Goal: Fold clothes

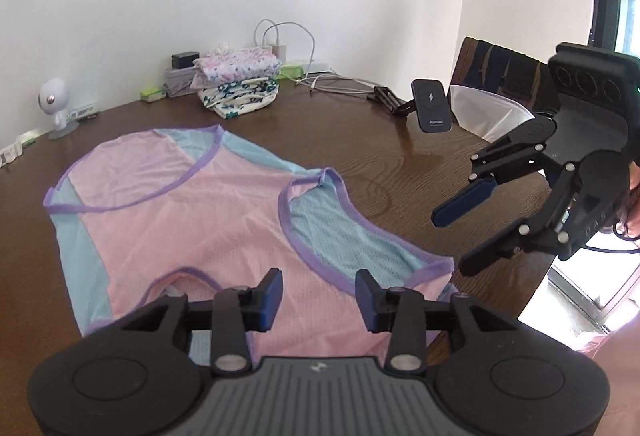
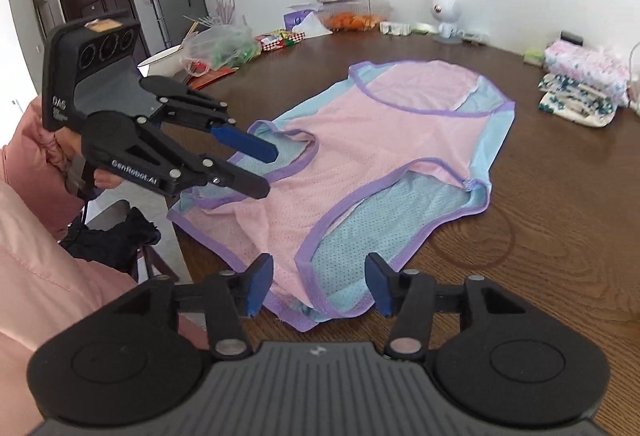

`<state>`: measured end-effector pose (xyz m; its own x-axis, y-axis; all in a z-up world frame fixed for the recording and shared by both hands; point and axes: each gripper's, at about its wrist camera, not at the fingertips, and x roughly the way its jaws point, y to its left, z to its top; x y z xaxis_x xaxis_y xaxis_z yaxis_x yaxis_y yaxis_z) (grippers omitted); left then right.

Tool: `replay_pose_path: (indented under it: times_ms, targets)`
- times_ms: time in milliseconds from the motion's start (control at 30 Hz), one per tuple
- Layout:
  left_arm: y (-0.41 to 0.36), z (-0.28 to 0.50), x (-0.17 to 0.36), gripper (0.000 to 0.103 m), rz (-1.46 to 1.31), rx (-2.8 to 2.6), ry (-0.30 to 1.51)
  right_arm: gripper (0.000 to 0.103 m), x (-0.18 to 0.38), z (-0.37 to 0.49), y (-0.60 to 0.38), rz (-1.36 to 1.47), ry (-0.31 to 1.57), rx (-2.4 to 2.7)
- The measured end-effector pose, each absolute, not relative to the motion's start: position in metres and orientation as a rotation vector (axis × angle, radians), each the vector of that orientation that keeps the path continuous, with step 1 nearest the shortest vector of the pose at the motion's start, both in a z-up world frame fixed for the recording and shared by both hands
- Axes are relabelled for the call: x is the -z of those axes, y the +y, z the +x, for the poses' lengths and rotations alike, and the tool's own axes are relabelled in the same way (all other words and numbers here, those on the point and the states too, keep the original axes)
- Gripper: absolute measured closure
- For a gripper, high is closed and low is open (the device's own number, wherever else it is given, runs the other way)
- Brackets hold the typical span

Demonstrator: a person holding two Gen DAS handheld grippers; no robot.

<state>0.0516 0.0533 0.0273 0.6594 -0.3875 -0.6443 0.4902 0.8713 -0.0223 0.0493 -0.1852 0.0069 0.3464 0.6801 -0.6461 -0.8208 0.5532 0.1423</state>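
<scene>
Mesh fabric in pink, pale blue and purple trim makes up a sleeveless top (image 1: 224, 220) lying spread flat on the dark brown wooden desk (image 1: 400, 164), its wide armholes and neckline bound in purple. Above its near edge hangs the left gripper (image 1: 319, 296), black with blue pads, its jaws apart and holding nothing. To the right, off the garment's edge over bare wood, the right gripper (image 1: 452, 240) is also spread wide and empty; from its own camera the right gripper (image 2: 319, 286) looks down on a purple-hemmed corner of the top, with the left gripper (image 2: 268, 170) poised above the far side. Near the wall sits a stack of folded floral clothes (image 1: 238, 86), well apart from the top, beside a small white round-headed robot figurine (image 1: 56, 108).
</scene>
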Motion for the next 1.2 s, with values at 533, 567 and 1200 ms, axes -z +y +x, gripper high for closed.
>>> replay_pose_path:
  times_ms: [533,567,1200]
  targets:
    - [0.007,0.090,0.012,0.095,0.217,0.624,0.847,0.081,0.023,0.003,-0.138,-0.577,0.645,-0.918]
    - [0.008,0.091,0.012,0.095,0.209,0.623,0.849,0.087,0.023,0.003,-0.137,-0.579,0.652,-0.919]
    - [0.053,0.086,-0.029,0.078,-0.036,0.581,0.697,0.075,0.005,0.002,-0.189,-0.192,0.665,-0.816]
